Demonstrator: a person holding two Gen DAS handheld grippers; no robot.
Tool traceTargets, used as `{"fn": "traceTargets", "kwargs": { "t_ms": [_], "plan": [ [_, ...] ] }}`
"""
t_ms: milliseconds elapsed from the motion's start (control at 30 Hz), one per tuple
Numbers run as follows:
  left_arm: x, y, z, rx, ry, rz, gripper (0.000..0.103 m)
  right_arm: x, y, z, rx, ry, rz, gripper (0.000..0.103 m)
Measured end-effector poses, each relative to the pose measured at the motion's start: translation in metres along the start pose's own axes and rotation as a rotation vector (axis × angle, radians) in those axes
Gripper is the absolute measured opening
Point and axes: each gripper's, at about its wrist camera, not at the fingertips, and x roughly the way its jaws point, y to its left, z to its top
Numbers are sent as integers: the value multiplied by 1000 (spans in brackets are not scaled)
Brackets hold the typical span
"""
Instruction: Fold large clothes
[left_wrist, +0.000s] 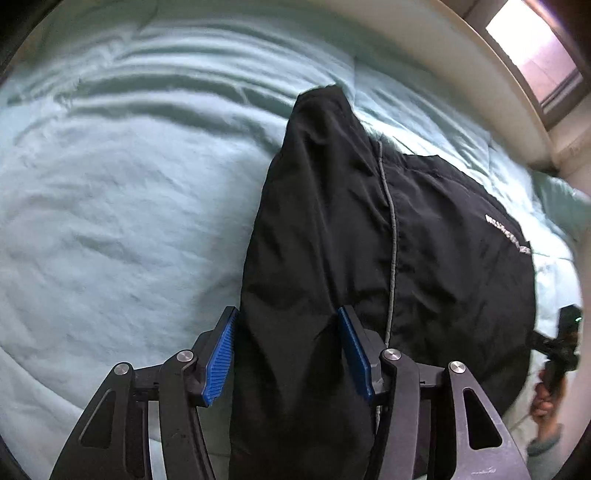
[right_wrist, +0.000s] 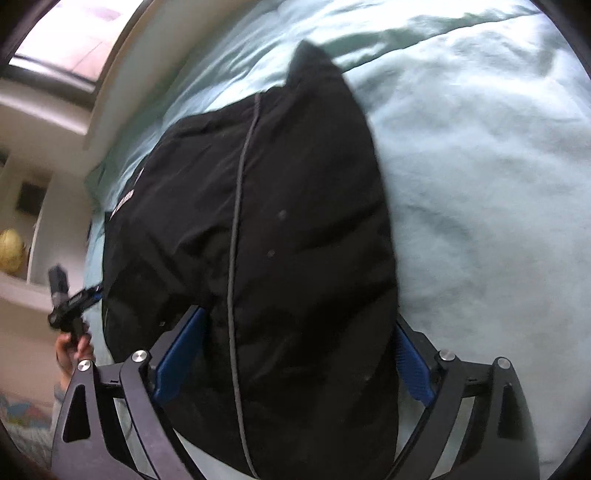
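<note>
A black jacket (left_wrist: 369, 221) lies on a bed covered with a rumpled pale-green quilt (left_wrist: 110, 203), its grey zipper (right_wrist: 236, 221) running lengthwise down the middle. One tapering end points toward the far side of the bed. The left tool (left_wrist: 288, 354) stands partly open, a thick fold of the jacket filling the space between its blue pads (left_wrist: 221, 354); whether they press the cloth cannot be told. The right tool (right_wrist: 295, 362) is spread wide, the jacket bulging between its fingers, pads largely hidden behind fabric. A window (left_wrist: 535, 55) sits beyond the bed's edge.
</note>
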Motion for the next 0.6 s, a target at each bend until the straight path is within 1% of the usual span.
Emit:
{"fn": "traceTargets", "kwargs": {
  "t_ms": [100,133,167,233,267,333,400,500,567,600],
  "plan": [
    [1,15,4,-68,43,-69,58,6,8,4,-51,28,8,98],
    [1,18,5,-74,46,-74,62,11,11,7,-66,37,-2,99],
    [3,20,6,-72,52,-71,69,15,13,8,-70,43,2,102],
    [11,20,7,-54,67,-58,80,25,14,12,-69,47,17,103],
    [16,22,8,-55,72,-67,81,27,16,13,-67,49,24,103],
    [21,28,11,-93,82,-122,81,34,18,16,-65,47,40,103],
    [33,37,15,-147,103,-220,82,38,17,18,-61,44,48,103],
    [56,55,17,-229,137,-384,88,45,9,19,-27,52,103,103],
    [63,64,19,-271,140,-439,89,47,4,20,-2,55,128,103],
    [61,63,18,-266,135,-439,89,46,4,20,4,51,128,103]
  ]
}}
